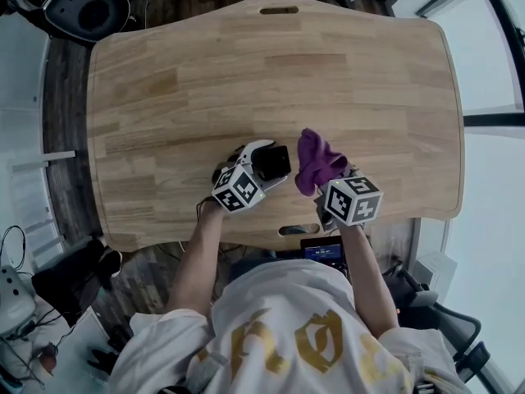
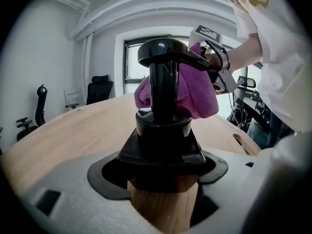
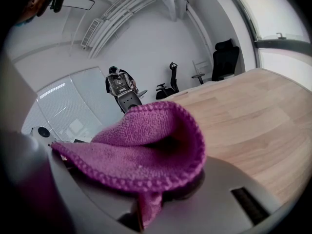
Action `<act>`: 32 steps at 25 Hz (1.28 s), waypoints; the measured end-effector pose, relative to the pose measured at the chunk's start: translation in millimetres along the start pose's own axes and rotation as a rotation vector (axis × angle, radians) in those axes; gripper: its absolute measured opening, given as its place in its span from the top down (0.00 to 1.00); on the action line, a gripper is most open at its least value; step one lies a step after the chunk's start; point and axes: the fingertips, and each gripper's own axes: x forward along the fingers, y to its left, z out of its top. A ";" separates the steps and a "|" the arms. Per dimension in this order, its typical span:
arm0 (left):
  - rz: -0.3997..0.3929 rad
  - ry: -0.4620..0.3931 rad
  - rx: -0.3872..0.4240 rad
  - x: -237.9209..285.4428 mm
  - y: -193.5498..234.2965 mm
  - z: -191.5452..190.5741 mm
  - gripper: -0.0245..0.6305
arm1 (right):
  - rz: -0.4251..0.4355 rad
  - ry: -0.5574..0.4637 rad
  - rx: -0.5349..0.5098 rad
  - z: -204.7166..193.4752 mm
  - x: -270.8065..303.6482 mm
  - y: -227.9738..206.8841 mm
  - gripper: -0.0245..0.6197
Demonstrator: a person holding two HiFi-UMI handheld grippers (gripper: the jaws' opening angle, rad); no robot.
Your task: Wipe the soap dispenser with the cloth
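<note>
Soap dispenser (image 1: 274,164) sits around 6 o'clock on the wooden table (image 1: 164,97) in the head view, purple cloth (image 1: 316,158) at its 3 o'clock; left gripper view has the left gripper (image 2: 163,182) clamped low on its hard, probably slick body, and right gripper view has the right gripper (image 3: 146,199) pinching the soft, floppy cloth.

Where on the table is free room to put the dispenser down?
The table is bare from the far slot to near the front edge, and at both sides. Crowded only at front centre: left gripper holds the dispenser, right gripper the cloth.
</note>
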 end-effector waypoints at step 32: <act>0.042 0.100 -0.030 -31.7 -22.1 42.5 0.44 | -0.012 -0.080 -0.287 36.9 -26.1 59.4 0.90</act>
